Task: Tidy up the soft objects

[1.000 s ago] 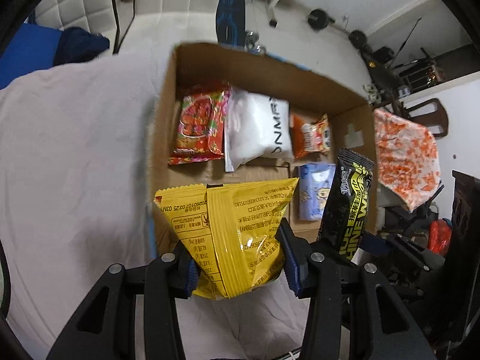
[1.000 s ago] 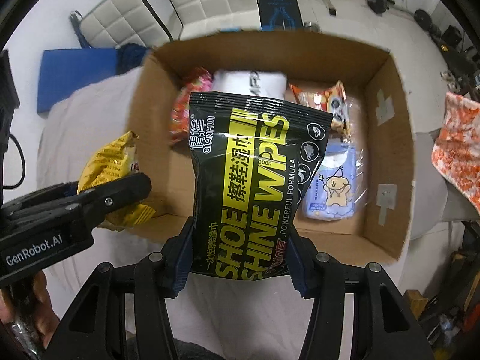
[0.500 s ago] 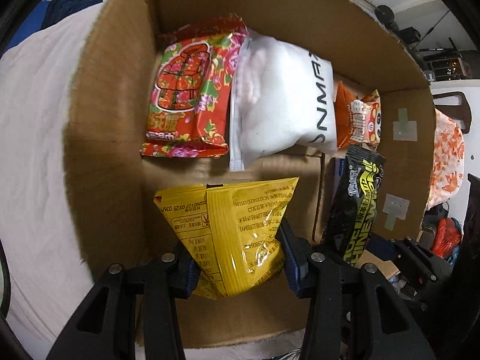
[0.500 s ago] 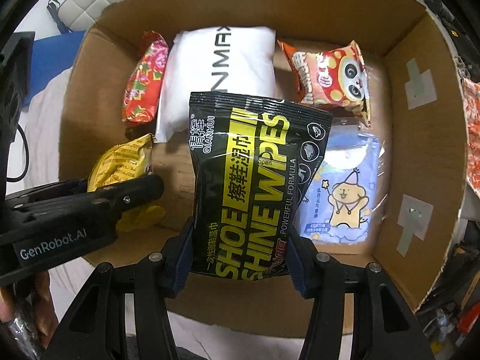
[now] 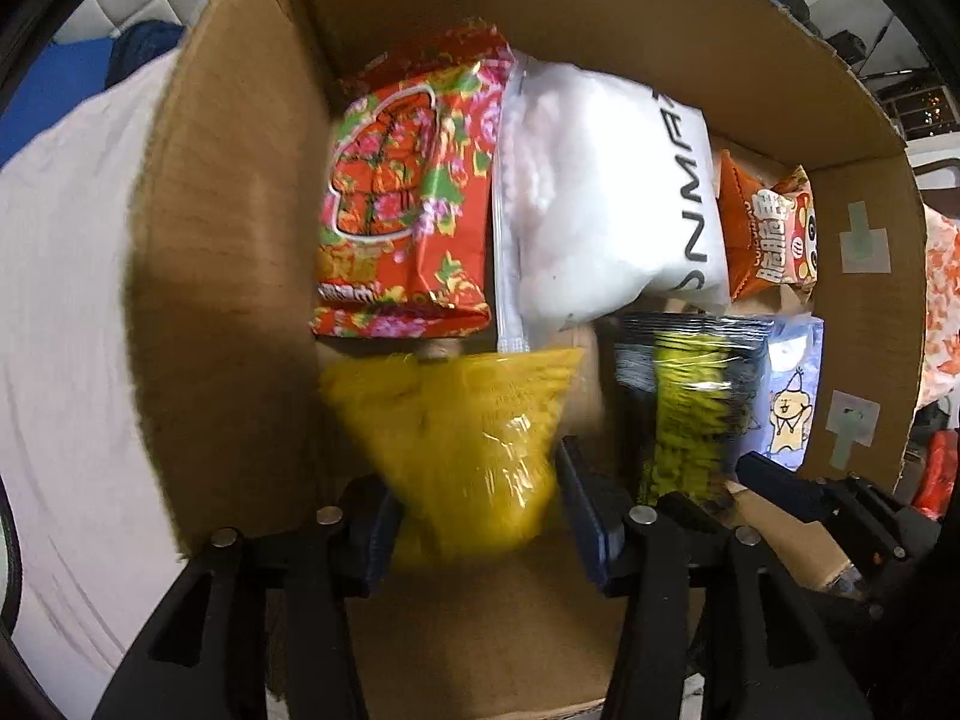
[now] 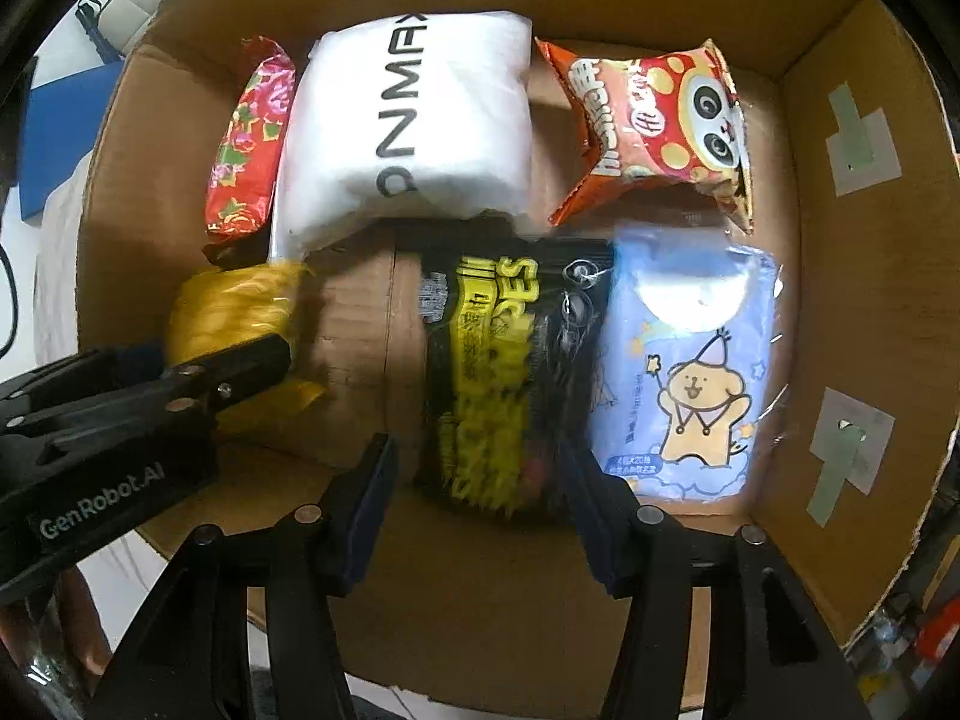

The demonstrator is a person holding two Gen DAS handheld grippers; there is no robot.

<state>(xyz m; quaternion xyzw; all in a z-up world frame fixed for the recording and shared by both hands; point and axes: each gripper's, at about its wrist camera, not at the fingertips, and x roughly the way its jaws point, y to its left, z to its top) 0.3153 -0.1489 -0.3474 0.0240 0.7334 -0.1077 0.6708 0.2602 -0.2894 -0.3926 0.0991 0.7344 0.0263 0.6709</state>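
Both grippers are inside the cardboard box [image 5: 228, 276] [image 6: 852, 312]. My left gripper [image 5: 477, 525] has its jaws spread, and the blurred yellow snack bag [image 5: 462, 438] is dropping away between them; it also shows in the right wrist view [image 6: 240, 306]. My right gripper [image 6: 480, 516] is open, and the blurred black shoe wipes pack [image 6: 510, 378] is falling onto the box floor beside the blue wipes pack [image 6: 690, 372]. It also shows in the left wrist view [image 5: 690, 408].
At the back of the box lie a red floral bag [image 5: 408, 204] [image 6: 249, 138], a white SNMAX pack [image 5: 600, 198] [image 6: 414, 132] and an orange panda snack bag [image 6: 654, 126] [image 5: 768, 234]. A white sheet [image 5: 66, 300] lies left of the box.
Both grippers moved deeper into the box and opened. The yellow bag and the black wipes pack have left the jaws and are dropping, blurred by motion.
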